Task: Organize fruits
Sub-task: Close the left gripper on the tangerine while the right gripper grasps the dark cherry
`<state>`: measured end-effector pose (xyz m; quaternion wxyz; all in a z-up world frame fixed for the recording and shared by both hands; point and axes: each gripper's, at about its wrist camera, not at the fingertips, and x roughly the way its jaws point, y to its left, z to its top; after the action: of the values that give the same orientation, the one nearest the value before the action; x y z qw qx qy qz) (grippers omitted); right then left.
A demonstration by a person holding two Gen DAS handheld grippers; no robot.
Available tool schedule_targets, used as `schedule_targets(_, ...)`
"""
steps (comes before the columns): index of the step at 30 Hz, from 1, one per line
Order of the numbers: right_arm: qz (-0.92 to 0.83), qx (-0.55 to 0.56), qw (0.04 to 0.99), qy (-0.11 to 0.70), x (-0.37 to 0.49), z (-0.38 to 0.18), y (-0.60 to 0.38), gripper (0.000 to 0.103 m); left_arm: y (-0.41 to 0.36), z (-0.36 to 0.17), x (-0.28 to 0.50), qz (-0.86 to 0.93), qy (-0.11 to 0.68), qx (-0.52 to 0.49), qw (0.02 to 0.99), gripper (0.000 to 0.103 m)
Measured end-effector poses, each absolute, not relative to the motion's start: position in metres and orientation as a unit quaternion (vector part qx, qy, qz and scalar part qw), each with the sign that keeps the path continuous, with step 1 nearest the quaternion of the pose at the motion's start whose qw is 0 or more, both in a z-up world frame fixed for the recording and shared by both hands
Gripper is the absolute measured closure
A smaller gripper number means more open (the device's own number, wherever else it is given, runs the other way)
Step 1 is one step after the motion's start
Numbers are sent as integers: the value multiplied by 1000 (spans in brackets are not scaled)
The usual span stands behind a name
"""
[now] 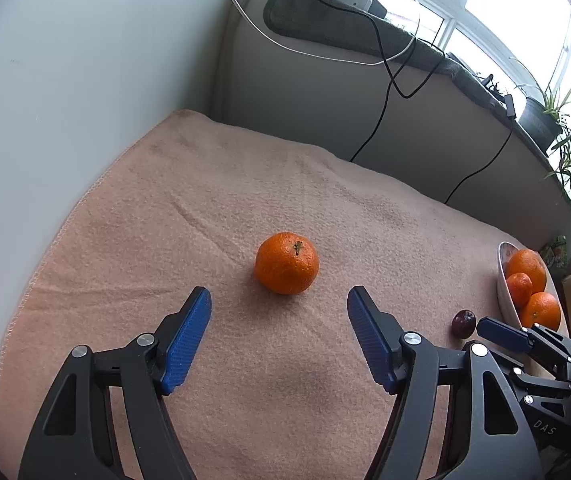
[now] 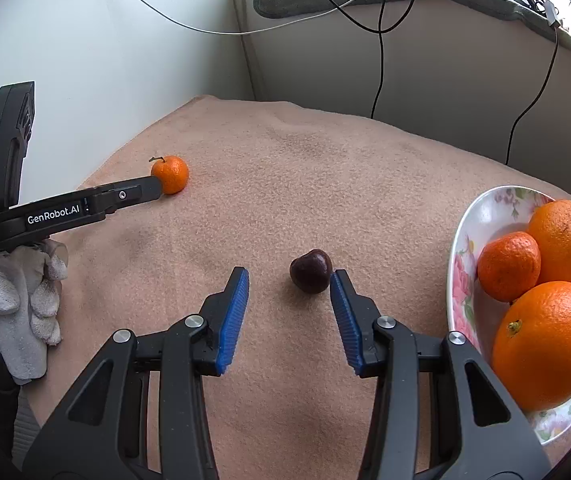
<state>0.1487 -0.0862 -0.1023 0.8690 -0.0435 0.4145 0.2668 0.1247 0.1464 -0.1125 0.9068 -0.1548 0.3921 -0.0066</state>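
While both claws are hanging spread wide & gripping nothing, the left gripper (image 1: pixel 279 304) is lining up on the tangerine (image 1: pixel 287 263) mid-blanket (image 1: pixel 165 200); the right gripper (image 2: pixel 289 286) is flanking a dark cherry (image 2: pixel 311 271) near the bowl (image 2: pixel 461 264). Best centring each fruit btwn pads, then squeezing gently. Tangerine's looking dimpled, stem up; cherry glossy

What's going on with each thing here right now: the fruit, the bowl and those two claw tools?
Left gripper: open, empty, aimed at the mandarin.
Right gripper: open, empty, its right finger close beside the dark fruit.
Mandarin: loose on the towel, stem up, ungrasped.
Small dark fruit: loose on the towel, ungrasped.
Bowl: upright, holding several oranges.
Towel: spread flat, slightly wrinkled.
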Motion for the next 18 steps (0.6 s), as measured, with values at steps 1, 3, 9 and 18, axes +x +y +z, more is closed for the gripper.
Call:
schedule_targets(1,264,-45,870,414,150,-103,-86,58,146,-112,126,-7,392,-154,907,33)
schedule_targets(3,257,-46,871,416,151,-104,-85,59,146,-113,130,-8,395,-154,906,33)
schedule_targets(9,250,-52,868,426,159,-109,-80,61,146,-115,139,-11,404,-150,902,34)
schedule_targets(18,252,-41,864,434,161,-116,-82,74,149,-119,149,2,411,-151,899,44)
